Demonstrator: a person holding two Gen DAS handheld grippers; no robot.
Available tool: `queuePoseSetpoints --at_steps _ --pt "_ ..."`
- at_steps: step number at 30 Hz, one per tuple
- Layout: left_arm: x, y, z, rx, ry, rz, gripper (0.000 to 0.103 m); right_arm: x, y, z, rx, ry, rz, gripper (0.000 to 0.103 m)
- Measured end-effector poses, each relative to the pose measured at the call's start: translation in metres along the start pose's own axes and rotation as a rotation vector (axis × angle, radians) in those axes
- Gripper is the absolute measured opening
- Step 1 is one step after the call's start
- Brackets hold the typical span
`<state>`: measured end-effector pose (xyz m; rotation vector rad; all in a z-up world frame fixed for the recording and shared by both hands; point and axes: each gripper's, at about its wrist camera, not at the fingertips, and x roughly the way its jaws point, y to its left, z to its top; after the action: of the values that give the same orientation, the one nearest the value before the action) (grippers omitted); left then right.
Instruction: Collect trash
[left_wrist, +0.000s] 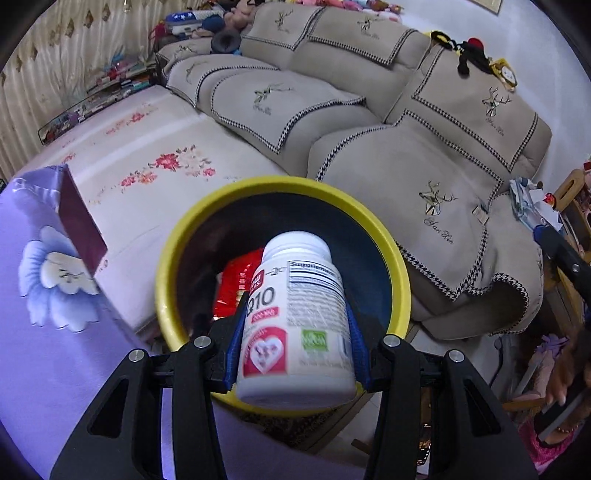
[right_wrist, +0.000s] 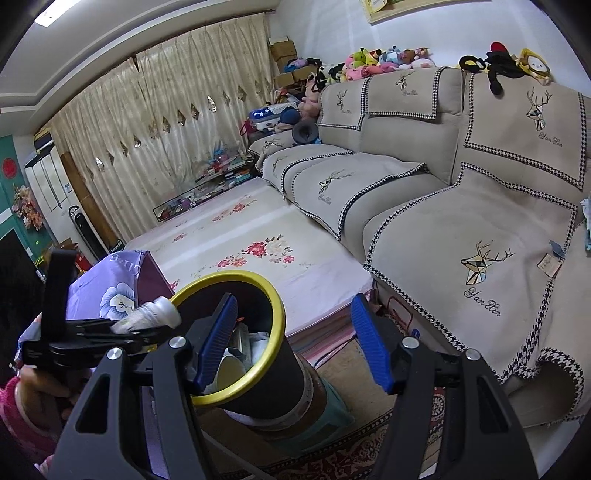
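Observation:
My left gripper (left_wrist: 295, 314) is shut on a white supplement bottle (left_wrist: 295, 325) and holds it over the mouth of a dark trash bin with a yellow rim (left_wrist: 391, 243). A red wrapper (left_wrist: 236, 288) lies inside the bin. In the right wrist view the bottle (right_wrist: 147, 315) sits at the bin's left rim (right_wrist: 275, 332), held by the left gripper (right_wrist: 147, 321). My right gripper (right_wrist: 295, 339) is open and empty, close above the bin, which holds several pieces of paper trash (right_wrist: 243, 354).
A beige sofa (left_wrist: 424, 177) with deer-print covers stands behind the bin. A floral mat (right_wrist: 251, 251) lies in front of it. A purple floral cloth (left_wrist: 55, 295) covers a surface on the left. The bin stands on a teal stool (right_wrist: 332, 410) over a patterned rug.

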<state>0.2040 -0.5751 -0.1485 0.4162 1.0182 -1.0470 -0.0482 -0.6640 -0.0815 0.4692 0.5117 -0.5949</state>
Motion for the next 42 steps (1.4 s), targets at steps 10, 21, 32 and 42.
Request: queuePoseSetpoints --at_steps 10,21,32,42 --pt "-0.068 0.009 -0.002 -0.054 -0.153 0.056 0.091 -0.006 0.009 0.000 -0.016 -0.004 0.017 0.062" --pt "-0.258 0.060 -0.104 -0.187 -0.435 0.267 0.098 -0.028 0.083 -0.016 -0.159 -0.002 0.118 0.075" --pt "-0.381 0.111 -0.275 -0.464 -0.531 0.599 0.098 -0.076 0.175 -0.044 -0.360 -0.015 0.220 0.096" --pt "-0.431 0.094 -0.355 -0.554 -0.582 0.731 0.098 -0.119 0.202 -0.057 -0.415 -0.046 0.280 0.096"
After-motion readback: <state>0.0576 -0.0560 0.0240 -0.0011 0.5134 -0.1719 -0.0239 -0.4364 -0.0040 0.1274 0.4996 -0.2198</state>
